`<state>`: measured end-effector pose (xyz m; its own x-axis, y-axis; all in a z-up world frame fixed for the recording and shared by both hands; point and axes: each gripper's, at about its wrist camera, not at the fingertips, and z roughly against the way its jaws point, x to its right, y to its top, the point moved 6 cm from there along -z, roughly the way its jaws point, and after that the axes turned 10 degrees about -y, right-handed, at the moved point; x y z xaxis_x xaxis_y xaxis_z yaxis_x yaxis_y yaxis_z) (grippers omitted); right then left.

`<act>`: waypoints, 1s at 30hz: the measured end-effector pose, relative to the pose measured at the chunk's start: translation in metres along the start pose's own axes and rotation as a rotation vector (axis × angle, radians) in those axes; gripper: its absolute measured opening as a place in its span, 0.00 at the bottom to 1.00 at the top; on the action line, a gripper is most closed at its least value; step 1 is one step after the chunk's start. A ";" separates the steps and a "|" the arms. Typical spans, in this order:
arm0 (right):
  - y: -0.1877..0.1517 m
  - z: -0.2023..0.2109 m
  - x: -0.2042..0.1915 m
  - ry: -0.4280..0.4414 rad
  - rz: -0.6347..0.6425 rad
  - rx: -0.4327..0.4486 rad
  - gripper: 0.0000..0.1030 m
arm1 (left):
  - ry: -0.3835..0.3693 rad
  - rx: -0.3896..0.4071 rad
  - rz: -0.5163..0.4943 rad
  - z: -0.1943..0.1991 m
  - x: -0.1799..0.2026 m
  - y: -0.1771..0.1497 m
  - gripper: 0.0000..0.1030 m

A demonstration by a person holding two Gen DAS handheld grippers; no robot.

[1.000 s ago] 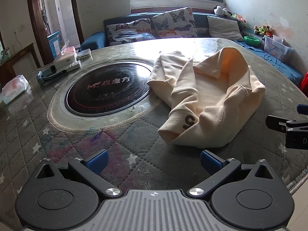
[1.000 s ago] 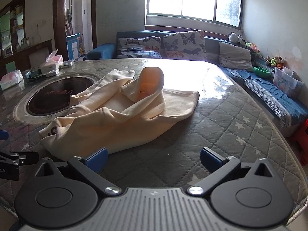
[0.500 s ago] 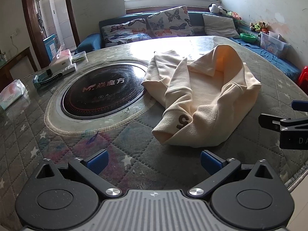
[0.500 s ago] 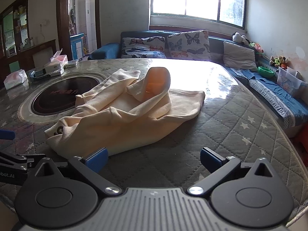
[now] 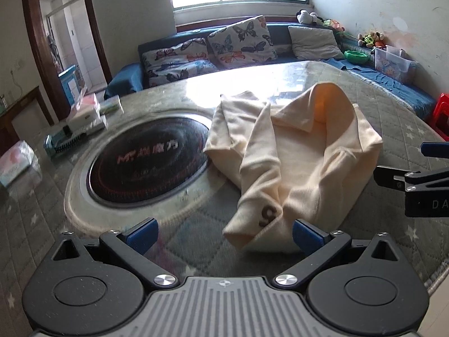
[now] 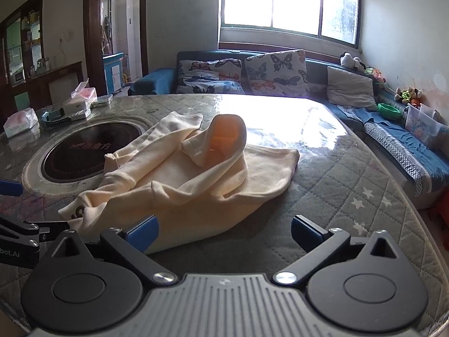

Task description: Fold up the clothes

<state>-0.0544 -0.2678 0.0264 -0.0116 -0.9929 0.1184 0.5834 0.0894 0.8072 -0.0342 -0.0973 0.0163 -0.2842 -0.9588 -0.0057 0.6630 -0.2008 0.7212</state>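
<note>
Nearest the cameras, the left claw (image 5: 223, 231) and right claw (image 6: 224, 230) hung spread apart, gripping nothing. Beyond them the cream garment (image 5: 294, 163) lay crumpled on the counter (image 6: 336, 196), partly over the round black hob (image 5: 146, 165); a careless pinch risked catching several layers and worsening the tangle.

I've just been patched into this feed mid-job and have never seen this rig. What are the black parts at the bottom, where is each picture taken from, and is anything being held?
Each picture comes from a fisheye camera on a hand-held gripper, looking forward along its two blue-tipped fingers. The black parts are the gripper itself: the left gripper in one view, the right gripper in the other. Each also shows at the edge of the other's view. Both are open and hold nothing. On the grey quilted star-pattern table cover lies a crumpled cream hooded sweatshirt, partly over the round black cooktop. Tissue packs sit at the far left.
</note>
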 end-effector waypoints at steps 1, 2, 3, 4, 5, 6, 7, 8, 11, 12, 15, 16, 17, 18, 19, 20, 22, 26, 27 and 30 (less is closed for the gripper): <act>0.003 -0.002 0.000 0.001 0.002 0.003 0.99 | 0.001 0.004 -0.007 -0.001 0.000 0.004 1.00; 0.006 -0.003 0.001 0.001 0.003 0.006 0.98 | 0.002 0.009 -0.014 -0.003 -0.001 0.008 1.00; 0.007 -0.004 0.001 0.000 0.003 0.007 0.96 | 0.004 0.013 -0.022 -0.005 -0.001 0.012 1.00; 0.011 -0.006 0.002 -0.001 0.003 0.009 0.96 | 0.007 0.018 -0.030 -0.007 -0.002 0.017 1.00; 0.014 -0.008 0.002 -0.003 0.004 0.012 0.96 | 0.010 0.025 -0.037 -0.009 -0.002 0.022 1.00; 0.019 -0.010 0.004 -0.009 0.005 0.020 0.96 | 0.012 0.032 -0.044 -0.012 -0.003 0.027 1.00; 0.025 -0.012 0.005 -0.013 0.007 0.028 0.96 | 0.014 0.039 -0.050 -0.014 -0.004 0.032 1.00; 0.029 -0.014 0.006 -0.015 0.011 0.035 0.96 | 0.013 0.046 -0.056 -0.017 -0.004 0.037 1.00; 0.045 -0.022 0.007 -0.023 0.032 0.056 0.96 | 0.006 0.064 -0.076 -0.028 -0.005 0.053 1.00; 0.049 -0.025 0.008 -0.026 0.038 0.059 0.95 | 0.001 0.068 -0.086 -0.033 -0.005 0.057 0.99; 0.068 -0.047 0.010 -0.039 0.068 0.065 0.91 | -0.020 0.074 -0.112 -0.050 -0.002 0.071 0.91; 0.072 -0.055 0.011 -0.042 0.074 0.057 0.90 | -0.030 0.071 -0.118 -0.057 -0.001 0.074 0.88; 0.076 -0.062 0.012 -0.044 0.080 0.049 0.89 | -0.042 0.067 -0.121 -0.063 0.000 0.078 0.87; 0.079 -0.068 0.012 -0.042 0.089 0.042 0.87 | -0.055 0.064 -0.123 -0.069 0.001 0.082 0.85; 0.081 -0.076 0.012 -0.042 0.102 0.033 0.85 | -0.067 0.062 -0.131 -0.075 0.004 0.085 0.80; 0.084 -0.088 0.011 -0.047 0.127 0.020 0.83 | -0.079 0.062 -0.146 -0.081 0.007 0.087 0.79; 0.086 -0.098 0.010 -0.052 0.152 0.013 0.81 | -0.102 0.063 -0.177 -0.092 0.013 0.092 0.75; 0.089 -0.126 0.007 -0.051 0.200 -0.017 0.73 | -0.129 0.033 -0.211 -0.120 0.022 0.101 0.66; 0.090 -0.132 0.006 -0.044 0.209 -0.022 0.69 | -0.132 0.020 -0.215 -0.128 0.023 0.104 0.63; 0.094 -0.142 -0.002 -0.017 0.235 -0.019 0.59 | -0.141 -0.005 -0.226 -0.145 0.023 0.108 0.45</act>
<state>0.1163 -0.2688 0.0199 0.1128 -0.9434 0.3119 0.5866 0.3166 0.7454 0.1311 -0.1704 -0.0066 -0.5194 -0.8517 -0.0695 0.5746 -0.4083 0.7093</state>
